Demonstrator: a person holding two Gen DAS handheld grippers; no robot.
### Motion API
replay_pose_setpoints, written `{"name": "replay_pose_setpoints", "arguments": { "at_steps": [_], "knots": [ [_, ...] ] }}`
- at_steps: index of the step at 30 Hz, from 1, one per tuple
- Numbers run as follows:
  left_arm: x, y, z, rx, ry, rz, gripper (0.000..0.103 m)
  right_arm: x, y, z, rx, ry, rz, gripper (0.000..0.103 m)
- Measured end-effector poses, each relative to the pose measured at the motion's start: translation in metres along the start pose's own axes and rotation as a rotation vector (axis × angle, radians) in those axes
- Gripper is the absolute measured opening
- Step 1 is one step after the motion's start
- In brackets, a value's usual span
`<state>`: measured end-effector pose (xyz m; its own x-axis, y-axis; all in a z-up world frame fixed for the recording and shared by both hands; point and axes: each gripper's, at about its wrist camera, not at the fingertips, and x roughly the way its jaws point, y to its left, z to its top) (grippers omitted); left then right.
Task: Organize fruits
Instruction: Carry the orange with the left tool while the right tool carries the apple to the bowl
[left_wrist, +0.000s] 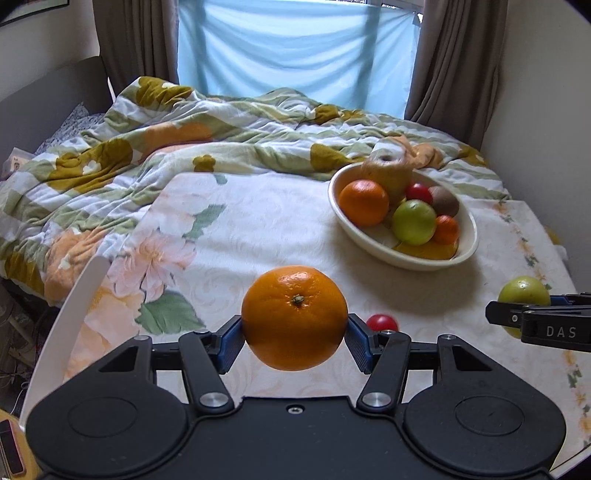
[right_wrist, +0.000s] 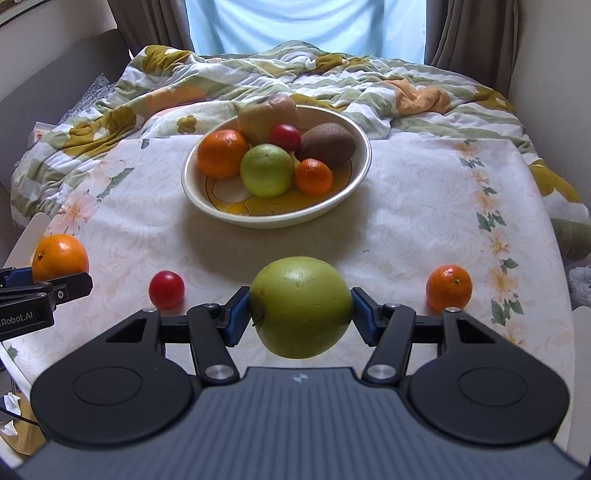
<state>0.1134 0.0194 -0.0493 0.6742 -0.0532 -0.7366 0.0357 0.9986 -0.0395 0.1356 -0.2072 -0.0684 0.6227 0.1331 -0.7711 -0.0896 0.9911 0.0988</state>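
Note:
My left gripper (left_wrist: 294, 334) is shut on a large orange (left_wrist: 294, 317) and holds it above the table. My right gripper (right_wrist: 301, 314) is shut on a green apple (right_wrist: 301, 306). That apple also shows at the right of the left wrist view (left_wrist: 523, 291), and the orange at the left of the right wrist view (right_wrist: 59, 256). A cream bowl (right_wrist: 207, 206) ahead holds several fruits: an orange, a green apple, a small mandarin, a kiwi, a red fruit and a brownish apple. A small red fruit (right_wrist: 166, 289) and a mandarin (right_wrist: 448, 288) lie loose on the tablecloth.
The table has a floral cloth (right_wrist: 424, 206) and a round white edge (left_wrist: 70, 306). A bed with a rumpled floral quilt (left_wrist: 166, 147) lies right behind it, under a curtained window. Walls close in on the right.

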Motion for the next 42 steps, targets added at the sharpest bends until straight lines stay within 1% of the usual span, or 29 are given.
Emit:
{"name": "replay_pose_setpoints", "arguments": {
  "at_steps": [8, 11, 14, 18, 27, 34, 42],
  "knots": [
    [-0.014, -0.013, 0.039, 0.032, -0.046, -0.070, 0.063, -0.024, -0.004, 0.027, 0.033, -0.015, -0.014, 0.073],
    [-0.012, -0.022, 0.055, 0.067, -0.072, -0.084, 0.063, -0.030, -0.009, 0.043, 0.057, -0.020, -0.011, 0.073],
    [-0.004, -0.031, 0.073, 0.064, -0.078, -0.104, 0.063, -0.034, -0.014, 0.059, 0.061, -0.032, -0.004, 0.073],
    [0.009, -0.044, 0.087, 0.072, -0.087, -0.093, 0.063, -0.032, -0.020, 0.081, 0.038, -0.051, 0.004, 0.073],
    [0.054, -0.072, 0.107, 0.048, -0.038, -0.060, 0.063, -0.001, -0.040, 0.121, -0.016, -0.047, 0.060, 0.073],
    [0.084, -0.085, 0.109, 0.040, 0.011, -0.043, 0.063, 0.028, -0.057, 0.137, -0.043, -0.020, 0.080, 0.073],
    [0.108, -0.102, 0.116, 0.080, 0.007, -0.018, 0.063, 0.050, -0.074, 0.144, -0.048, 0.002, 0.097, 0.073]
  ]
}}
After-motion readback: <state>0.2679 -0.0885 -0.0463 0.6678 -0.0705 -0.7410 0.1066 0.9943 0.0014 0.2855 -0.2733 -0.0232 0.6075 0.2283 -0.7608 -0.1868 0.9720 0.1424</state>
